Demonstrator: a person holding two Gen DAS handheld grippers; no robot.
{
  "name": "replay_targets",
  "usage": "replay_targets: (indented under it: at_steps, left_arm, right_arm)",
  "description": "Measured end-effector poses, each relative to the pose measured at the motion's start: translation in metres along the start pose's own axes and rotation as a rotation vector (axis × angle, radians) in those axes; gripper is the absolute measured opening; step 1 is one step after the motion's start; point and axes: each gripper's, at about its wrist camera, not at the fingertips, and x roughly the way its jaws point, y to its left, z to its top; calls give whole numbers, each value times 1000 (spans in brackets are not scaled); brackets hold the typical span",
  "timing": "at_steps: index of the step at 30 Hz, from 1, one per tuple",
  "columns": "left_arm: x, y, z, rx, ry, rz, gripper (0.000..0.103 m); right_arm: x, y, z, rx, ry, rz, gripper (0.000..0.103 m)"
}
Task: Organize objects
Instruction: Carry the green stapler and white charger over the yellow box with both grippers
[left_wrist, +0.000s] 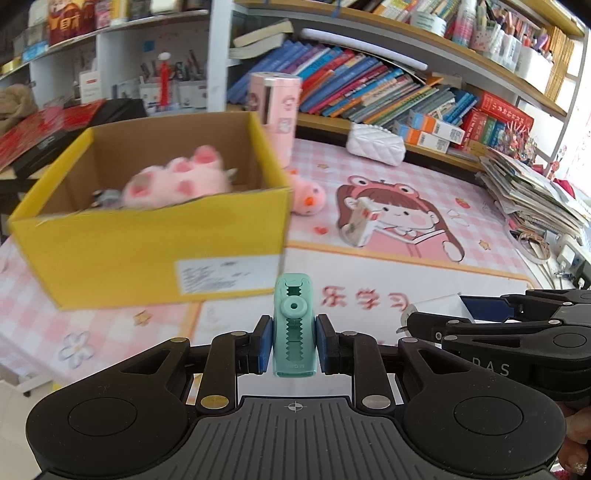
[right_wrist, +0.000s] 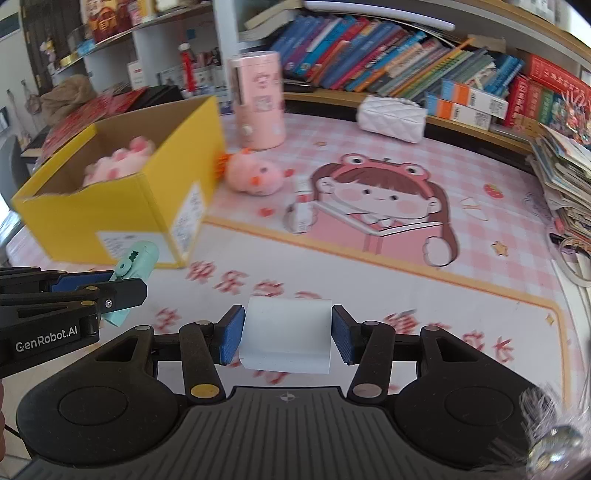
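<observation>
My left gripper (left_wrist: 293, 343) is shut on a mint green crocodile-shaped stationery gadget (left_wrist: 294, 328), held above the mat in front of the yellow cardboard box (left_wrist: 147, 243). The gadget also shows in the right wrist view (right_wrist: 135, 271). My right gripper (right_wrist: 288, 332) is shut on a white rectangular block (right_wrist: 286, 336), right of the left gripper. The box (right_wrist: 110, 218) holds a pink plush paw toy (left_wrist: 177, 181). A pink plush chick (right_wrist: 253, 173) lies just right of the box. A small white carton (right_wrist: 303, 210) lies on the mat's cartoon girl.
A pink cylinder container (right_wrist: 258, 99) stands behind the box. A white quilted pouch (right_wrist: 393, 112) lies at the back. Bookshelves (left_wrist: 369, 85) line the back. A stack of magazines (right_wrist: 565, 177) sits at the right edge. The pink cartoon mat (right_wrist: 406, 266) covers the table.
</observation>
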Motion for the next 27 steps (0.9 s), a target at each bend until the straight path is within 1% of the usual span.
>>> replay_targets:
  at_steps: [6,13,27]
  left_arm:
    - [-25,34,-15,-28,-5,16,23]
    - [-49,62,-32,-28,-7,18,23]
    - [-85,104,-62,-35,-18,36,23]
  right_arm:
    - [-12,43,-13,-25,3,14,48]
    - [-24,83,-29,-26,1,17,48]
    - [-38,137,-54,-20,-1,30,48]
